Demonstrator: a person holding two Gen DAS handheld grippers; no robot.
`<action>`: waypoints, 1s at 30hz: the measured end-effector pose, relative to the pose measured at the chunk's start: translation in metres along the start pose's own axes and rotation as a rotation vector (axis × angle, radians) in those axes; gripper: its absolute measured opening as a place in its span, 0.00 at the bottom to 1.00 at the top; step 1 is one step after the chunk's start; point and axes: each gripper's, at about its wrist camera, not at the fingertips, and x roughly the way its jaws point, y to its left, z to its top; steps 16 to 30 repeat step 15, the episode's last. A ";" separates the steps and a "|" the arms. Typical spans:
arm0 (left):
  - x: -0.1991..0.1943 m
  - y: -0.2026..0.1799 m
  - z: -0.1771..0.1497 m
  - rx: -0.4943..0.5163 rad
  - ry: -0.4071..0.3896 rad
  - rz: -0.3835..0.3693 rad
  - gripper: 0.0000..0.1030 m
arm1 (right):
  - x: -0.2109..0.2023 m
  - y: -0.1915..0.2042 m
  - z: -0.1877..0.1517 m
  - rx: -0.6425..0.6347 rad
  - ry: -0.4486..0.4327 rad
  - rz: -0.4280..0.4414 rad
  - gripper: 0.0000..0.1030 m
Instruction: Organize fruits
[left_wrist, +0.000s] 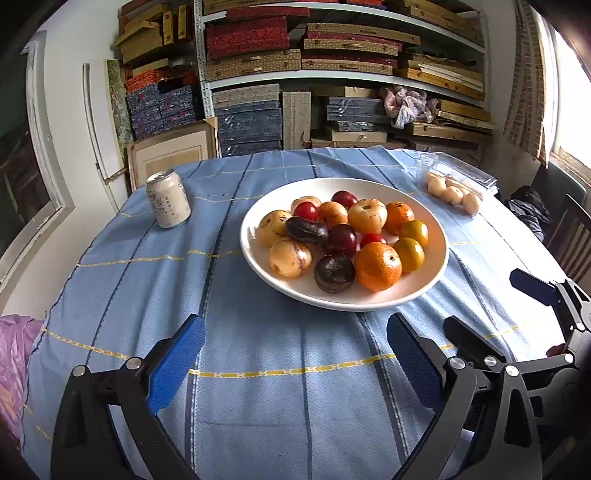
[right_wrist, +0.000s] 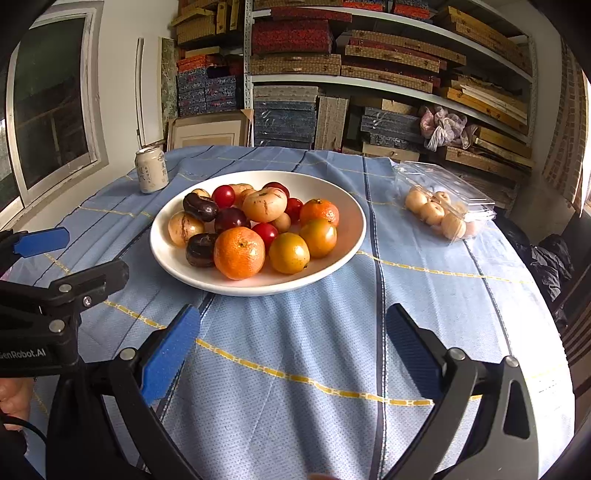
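Observation:
A white bowl (left_wrist: 258, 258) (right_wrist: 347, 206) on the blue striped tablecloth holds several mixed fruits: orange mandarins (left_wrist: 377, 266) (right_wrist: 239, 252), pale round fruits (left_wrist: 290, 257), dark purple fruits (left_wrist: 334, 273), red cherry tomatoes (left_wrist: 306, 211) and yellow-orange tomatoes (right_wrist: 289, 253). A clear plastic clamshell box (left_wrist: 456, 184) (right_wrist: 443, 199) with several pale fruits lies open to the right. My left gripper (left_wrist: 295, 350) is open and empty above the cloth, in front of the bowl. My right gripper (right_wrist: 293, 339) is open and empty, also in front of the bowl; it shows in the left wrist view (left_wrist: 491, 306) too.
A white drink can (left_wrist: 168, 199) (right_wrist: 151, 170) stands at the table's back left. Shelves stacked with boxes (left_wrist: 332, 74) fill the wall behind. A dark chair (left_wrist: 569, 236) stands at the table's right. A pink cloth (left_wrist: 14, 354) hangs at the left edge.

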 end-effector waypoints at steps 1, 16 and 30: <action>0.000 0.000 0.000 0.000 0.000 -0.006 0.97 | -0.001 0.001 0.000 -0.004 -0.005 -0.001 0.96; -0.003 -0.005 0.000 0.002 -0.013 -0.004 0.96 | -0.002 0.002 0.001 -0.007 -0.011 0.002 0.96; -0.003 -0.005 0.000 0.002 -0.013 -0.004 0.96 | -0.002 0.002 0.001 -0.007 -0.011 0.002 0.96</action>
